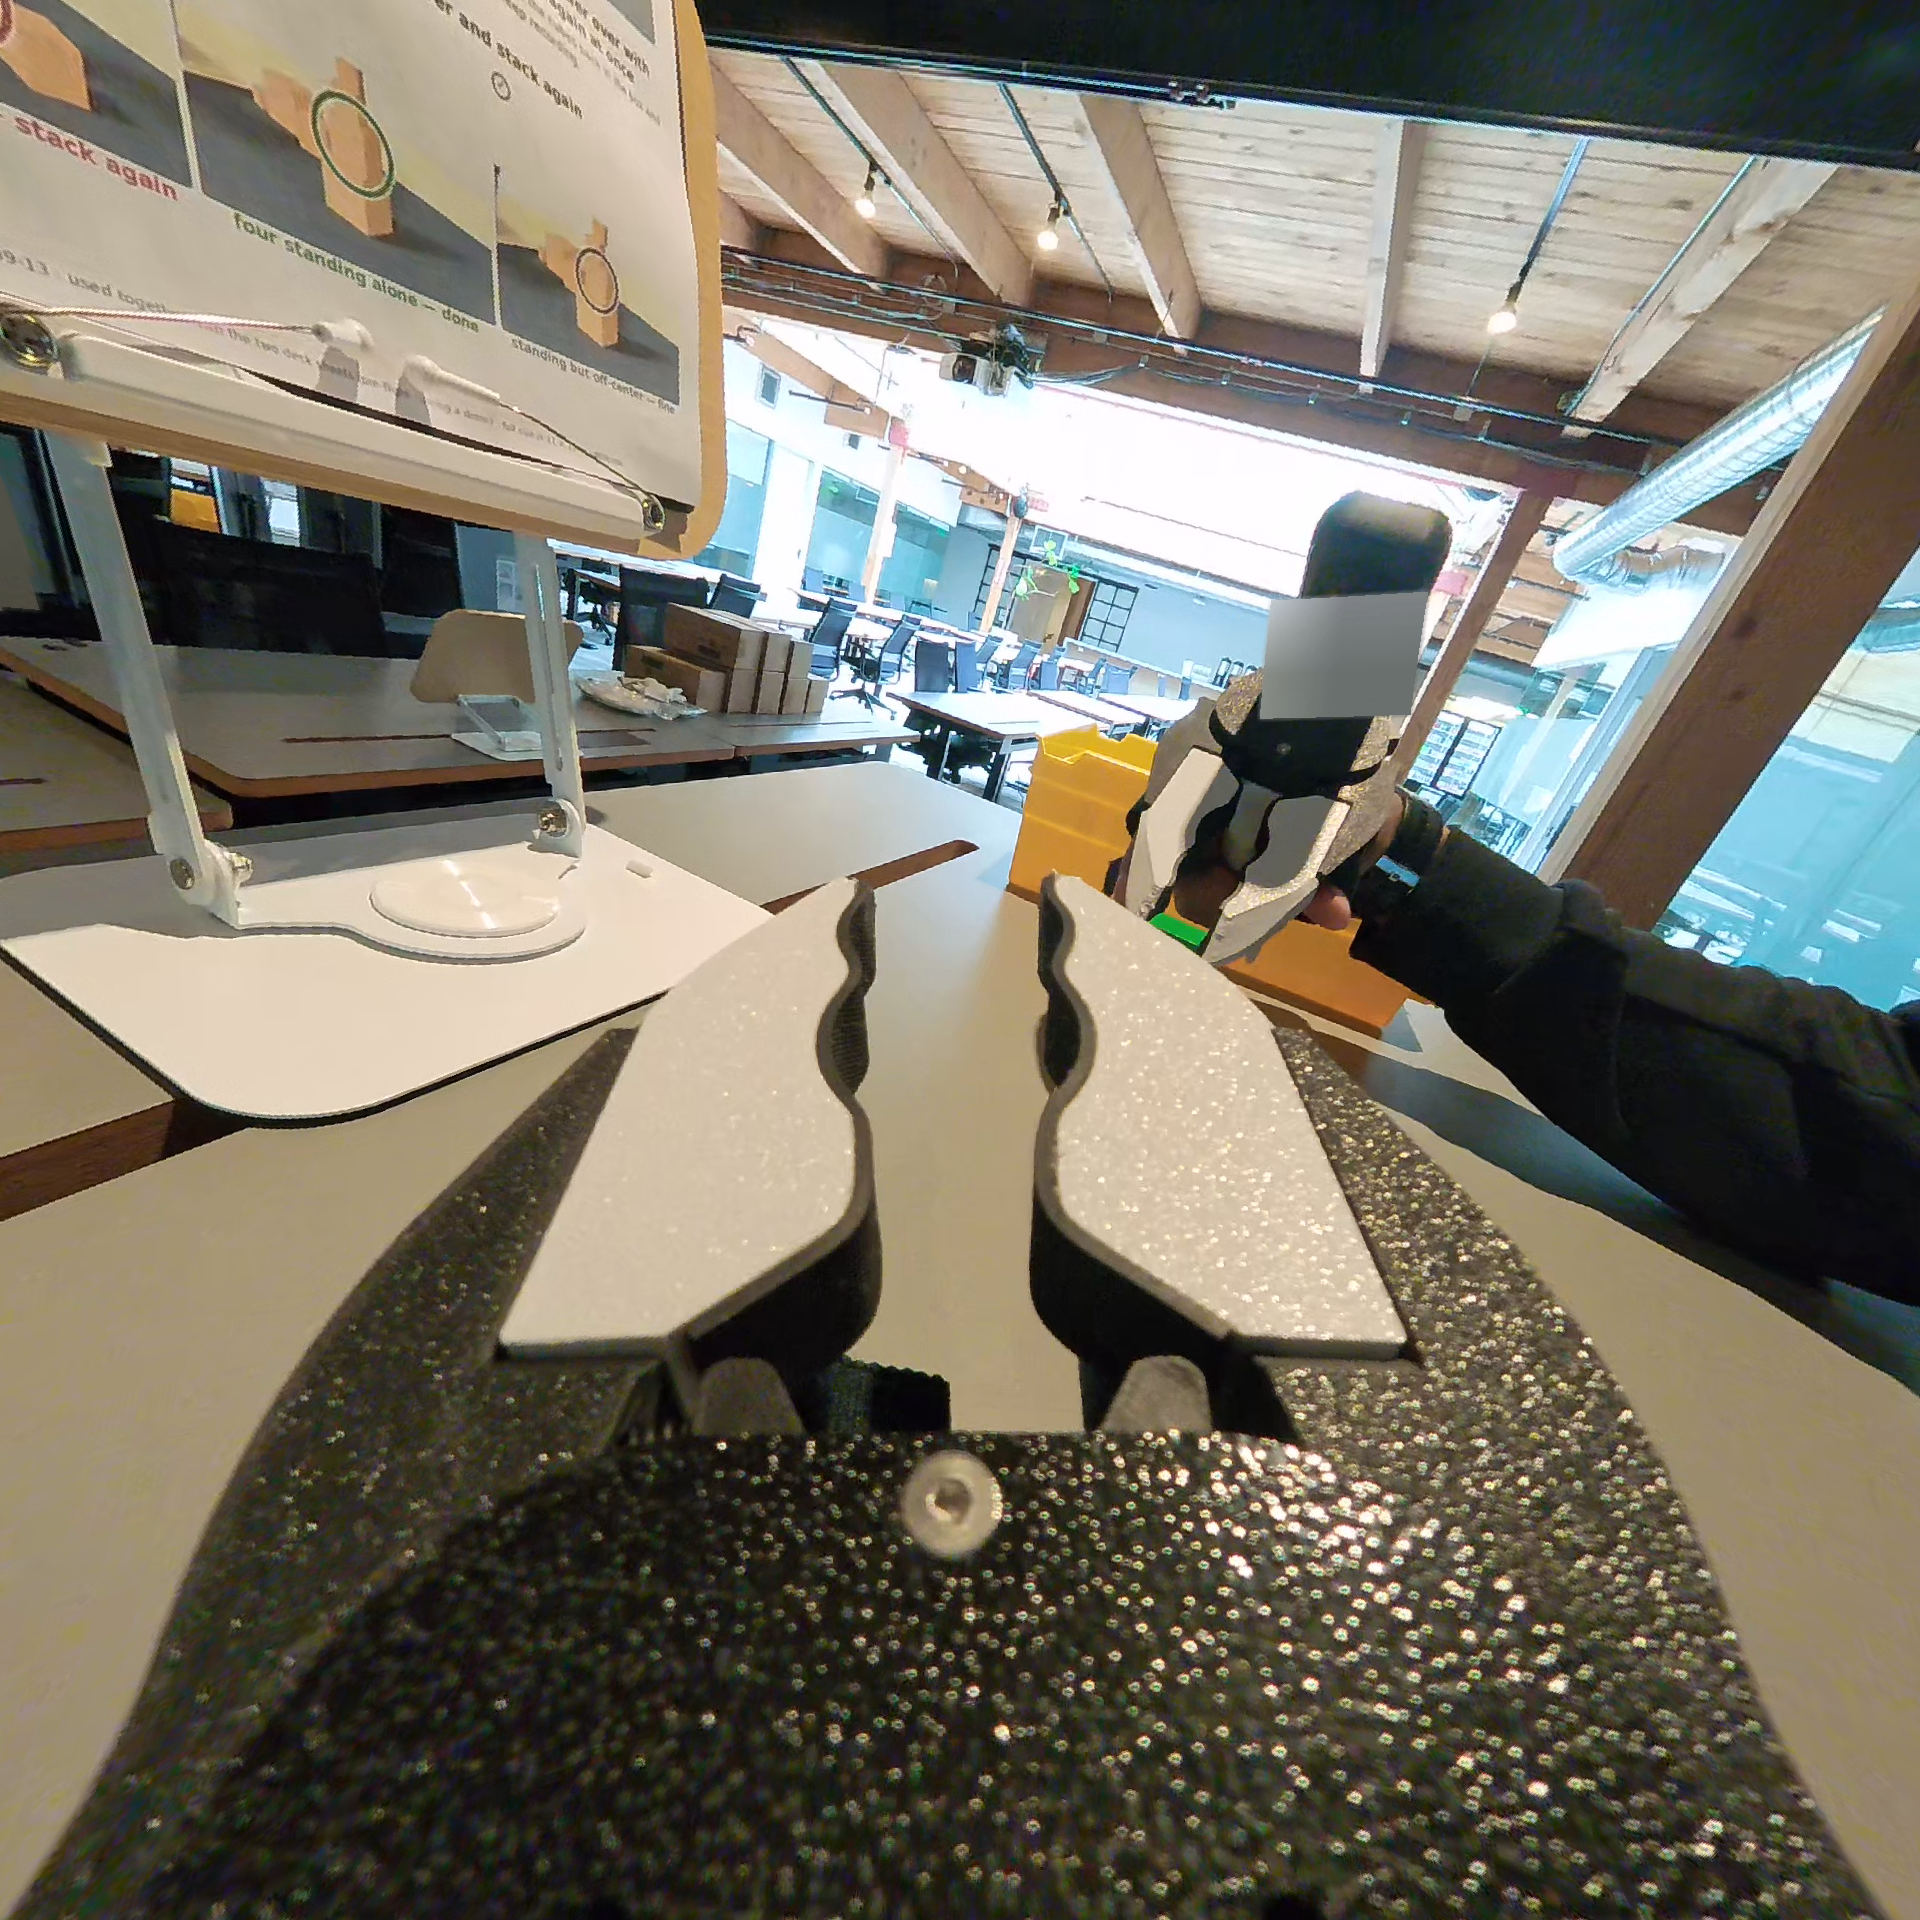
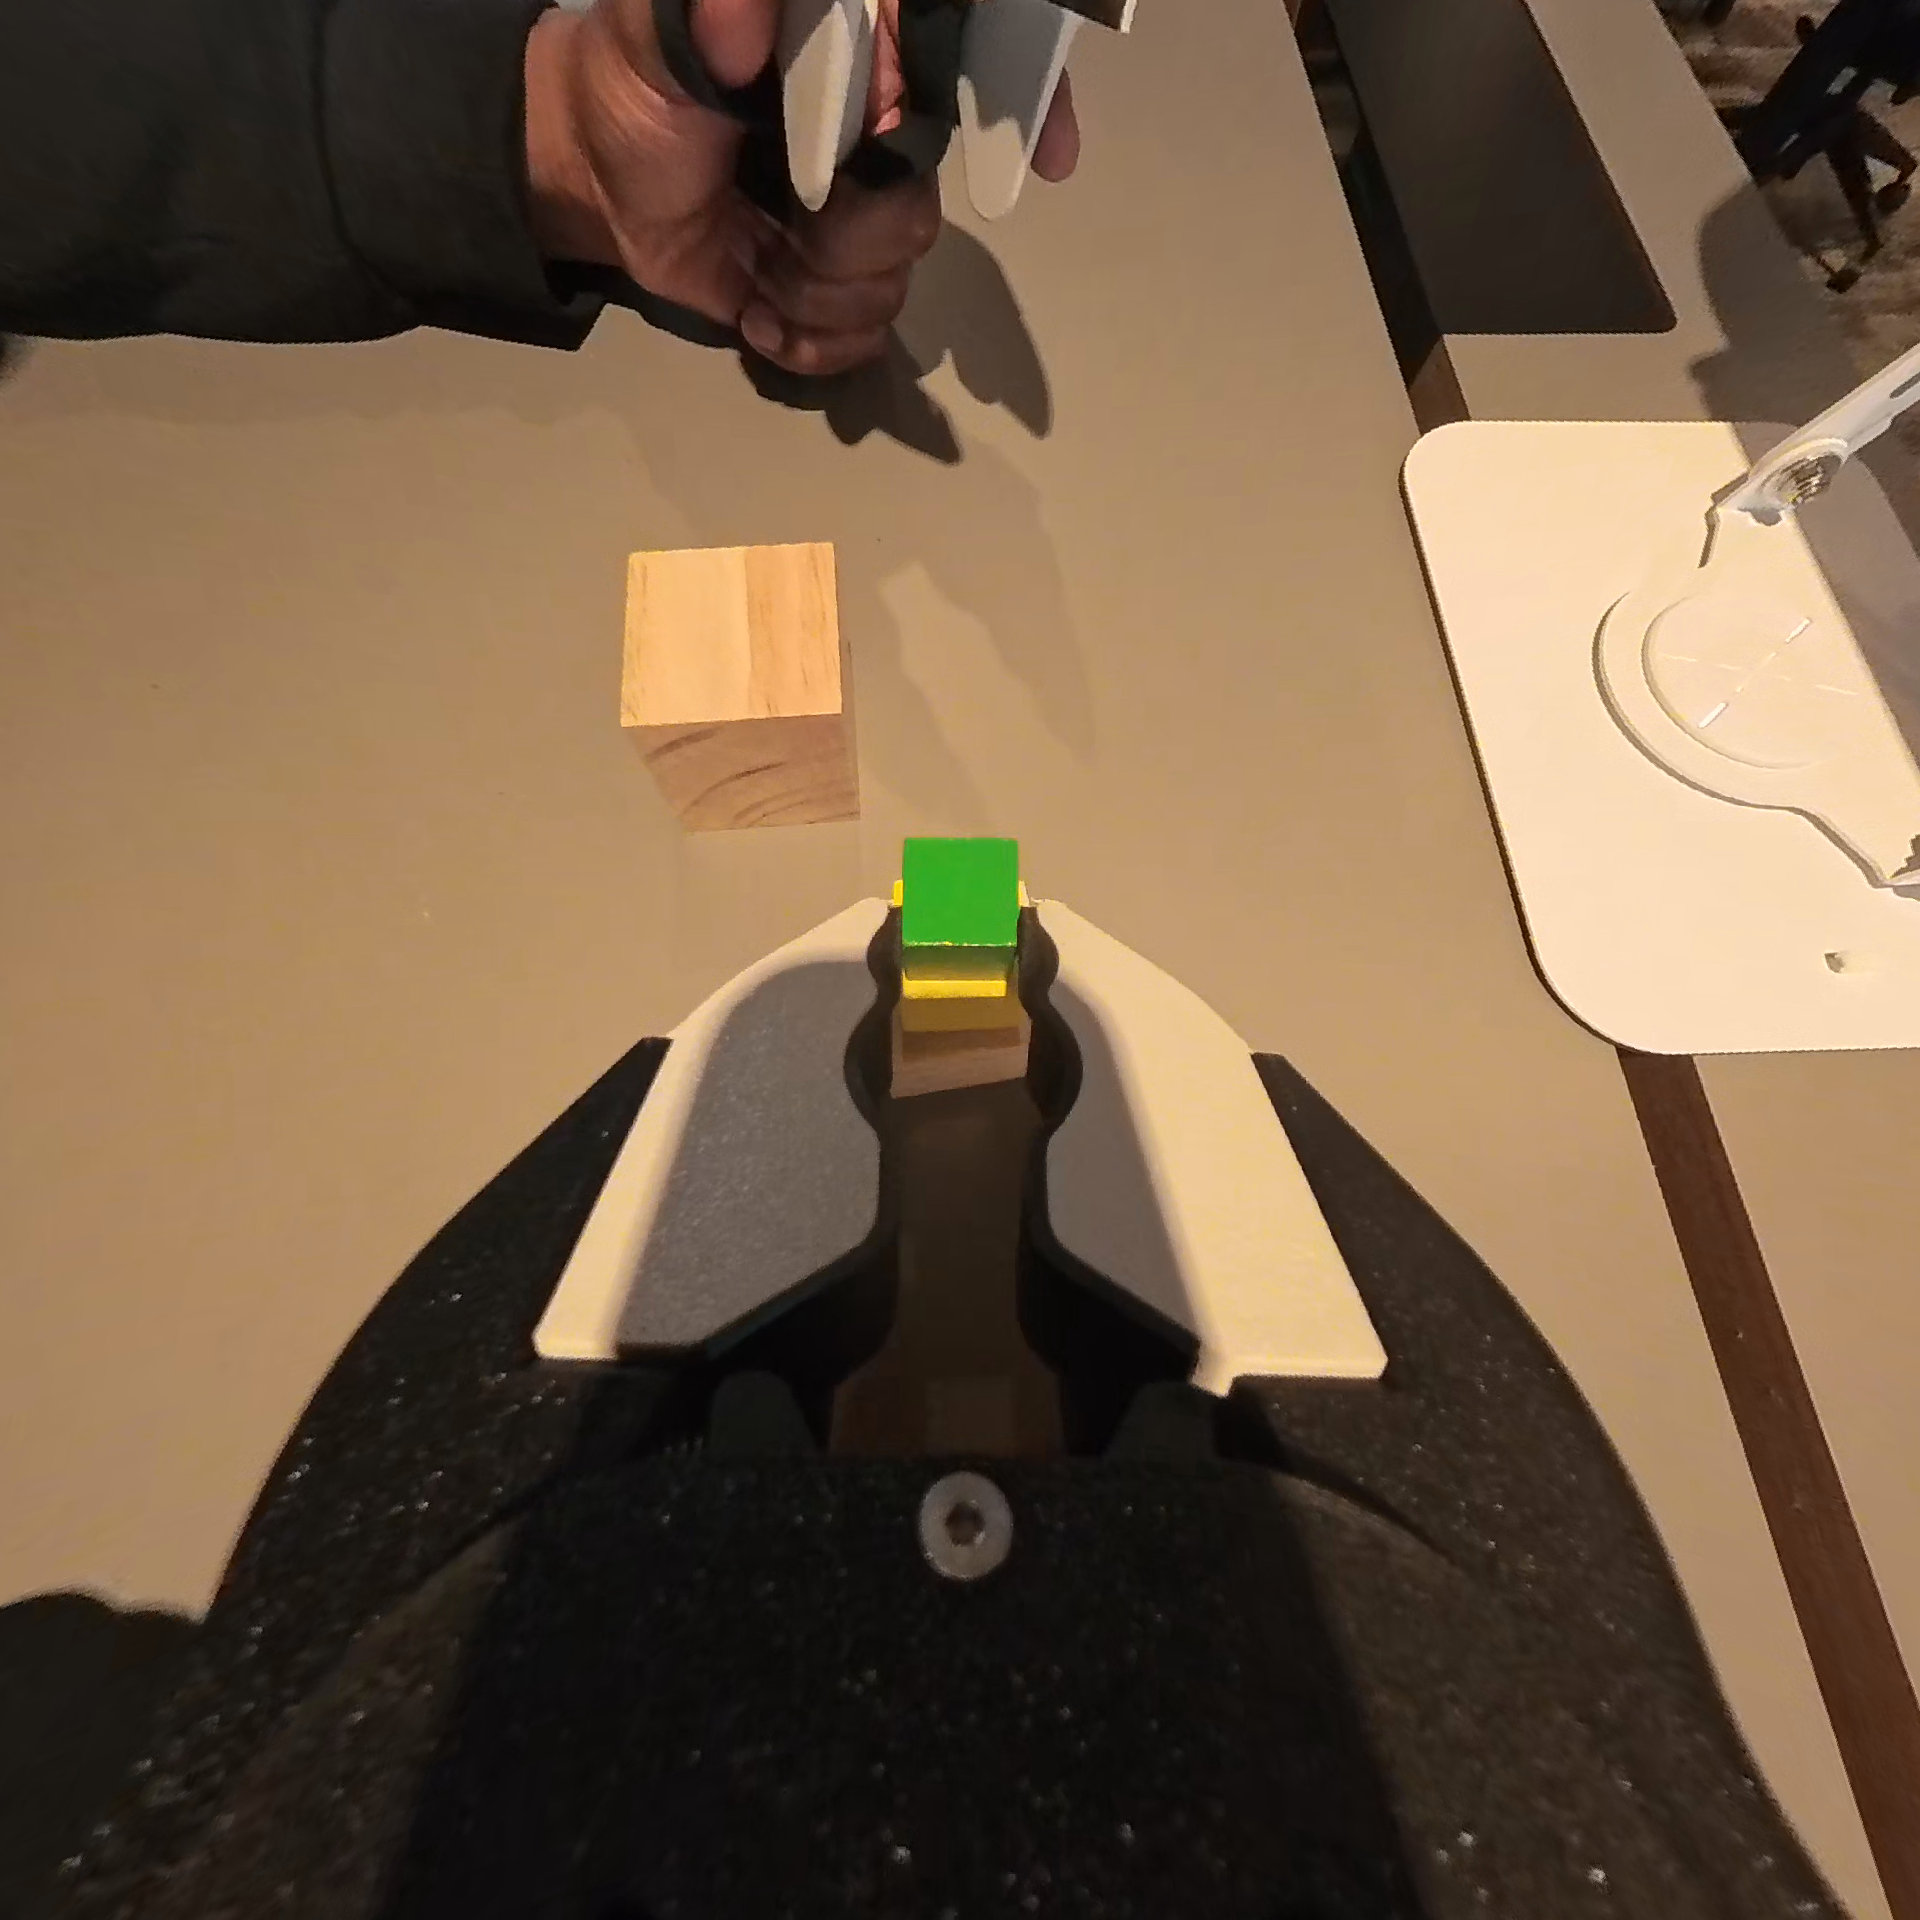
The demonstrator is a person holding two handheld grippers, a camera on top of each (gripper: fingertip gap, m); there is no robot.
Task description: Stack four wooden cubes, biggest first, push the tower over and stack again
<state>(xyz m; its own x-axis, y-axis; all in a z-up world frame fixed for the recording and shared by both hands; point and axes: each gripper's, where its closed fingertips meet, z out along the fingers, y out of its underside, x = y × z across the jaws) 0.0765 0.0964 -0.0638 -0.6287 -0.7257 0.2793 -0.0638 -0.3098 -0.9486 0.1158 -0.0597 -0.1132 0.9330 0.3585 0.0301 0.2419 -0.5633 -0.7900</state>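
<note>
Right claw (image 2: 961, 914) gripping a small cube stack (image 2: 958, 971) over the surface (image 2: 312, 935).
Left claw (image 1: 956, 904) hovering, fingers apart, gripping nothing; the big wooden cube (image 2: 740, 681) sitting just beyond.

Right gripper (image 2: 958, 914): white fingers closed on a yellow cube (image 2: 954, 1006), which carries a green cube (image 2: 958, 891) and sits on a small plain wooden cube (image 2: 956, 1062). Large wooden cube (image 2: 740, 675): on grey table (image 2: 312, 831), just beyond, left. Left gripper (image 2: 902, 177): far, hand-held, fingers apart. White stand base (image 2: 1662, 748): right
</note>
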